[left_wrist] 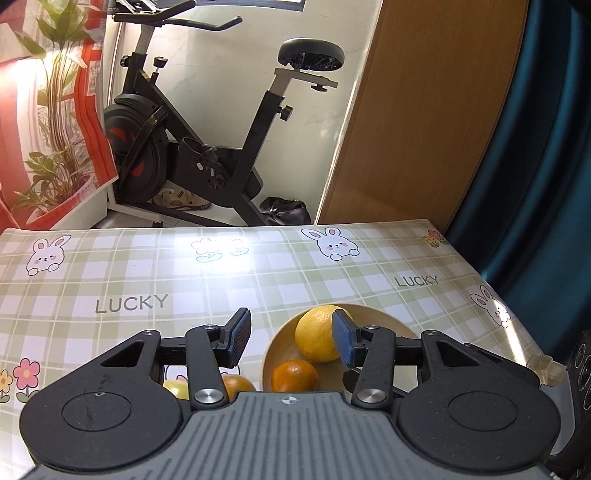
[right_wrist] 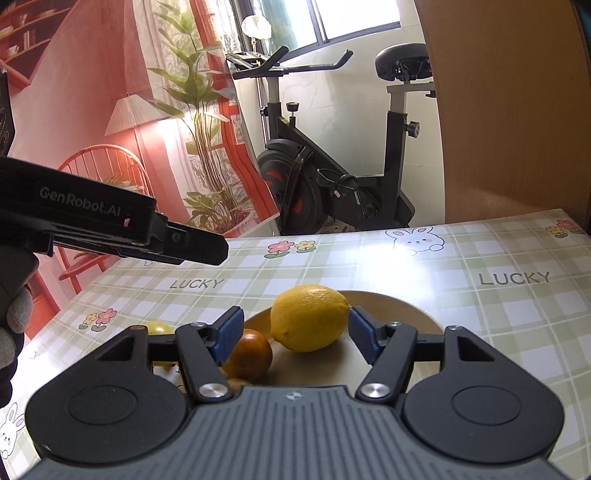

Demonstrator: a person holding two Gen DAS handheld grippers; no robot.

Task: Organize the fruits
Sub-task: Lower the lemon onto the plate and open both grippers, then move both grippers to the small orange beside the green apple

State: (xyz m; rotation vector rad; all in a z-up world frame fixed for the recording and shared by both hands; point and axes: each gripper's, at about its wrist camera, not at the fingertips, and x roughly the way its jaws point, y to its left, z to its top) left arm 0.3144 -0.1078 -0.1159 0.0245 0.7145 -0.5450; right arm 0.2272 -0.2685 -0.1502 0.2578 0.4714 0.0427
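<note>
Both tools wide open, holding nothing: right tool [right_wrist: 293, 338] hovers over the big yellow lemon [right_wrist: 309, 318] in the round wooden bowl [right_wrist: 413, 308], left tool [left_wrist: 291, 338] waits beside it.

Domestic living room: table under a plaid bunny-and-flower "LUCKY" cloth [left_wrist: 155, 280], exercise bike [left_wrist: 207, 147] by a white wall, shoes [left_wrist: 181, 201] beneath it, teal curtain [left_wrist: 535, 166], window [right_wrist: 354, 18], printed interior backdrop [right_wrist: 110, 110].
</note>
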